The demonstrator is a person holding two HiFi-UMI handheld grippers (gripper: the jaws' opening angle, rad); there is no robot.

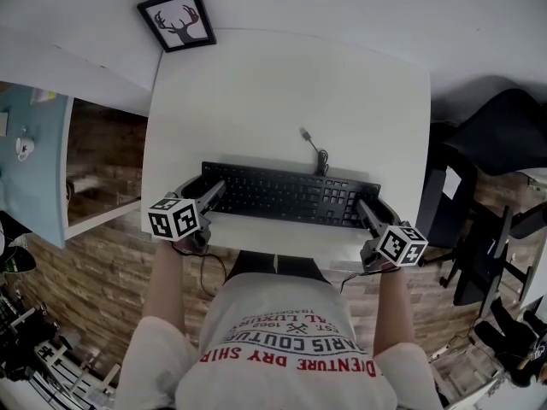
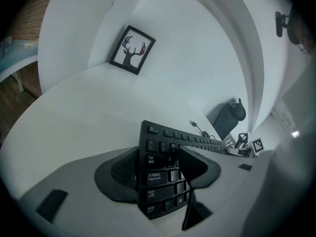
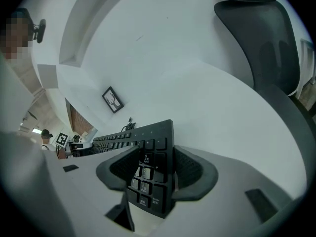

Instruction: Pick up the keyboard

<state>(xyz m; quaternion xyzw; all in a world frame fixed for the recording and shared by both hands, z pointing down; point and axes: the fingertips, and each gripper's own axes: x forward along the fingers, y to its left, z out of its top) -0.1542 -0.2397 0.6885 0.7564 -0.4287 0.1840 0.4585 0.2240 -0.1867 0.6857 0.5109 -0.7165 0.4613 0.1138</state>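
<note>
A white desk (image 1: 282, 84) with rounded corners fills the middle of the head view, its far side against a white wall. A brick-patterned floor (image 1: 102, 254) shows on either side of it. A black office chair (image 1: 500, 135) stands off the desk's right edge, and a pale blue table (image 1: 34, 161) sits away to the left. The person's shirt (image 1: 291, 340) is close to the desk's near edge, with both forearms reaching forward over that edge.

The keyboard (image 1: 286, 195), black and full-size, lies flat on the near half of the desk, running left to right at a slight slant. A framed picture of a deer's head (image 1: 177, 20) stands at the far left corner, well apart from the keyboard.

The left gripper (image 1: 205, 188) is at the keyboard's left end. Its fingers (image 2: 118, 174) stand wide and straddle that end: one is outside the edge and partly hidden behind the keyboard, and the other hangs over the keys by Tab and Caps Lock. The right gripper (image 1: 373, 205) is at the opposite end. Its fingers (image 3: 190, 169) are also spread wide, with the number-pad end between them, one over the keys and one behind the outer edge. No view shows a firm squeeze on either end. Each gripper carries a marker cube (image 1: 175, 219), and both cubes sit near the desk's front edge.

A thin grey cable (image 1: 314, 148) leaves the keyboard's back edge right of centre. It loops once and ends in a plug on the bare desk just behind.
</note>
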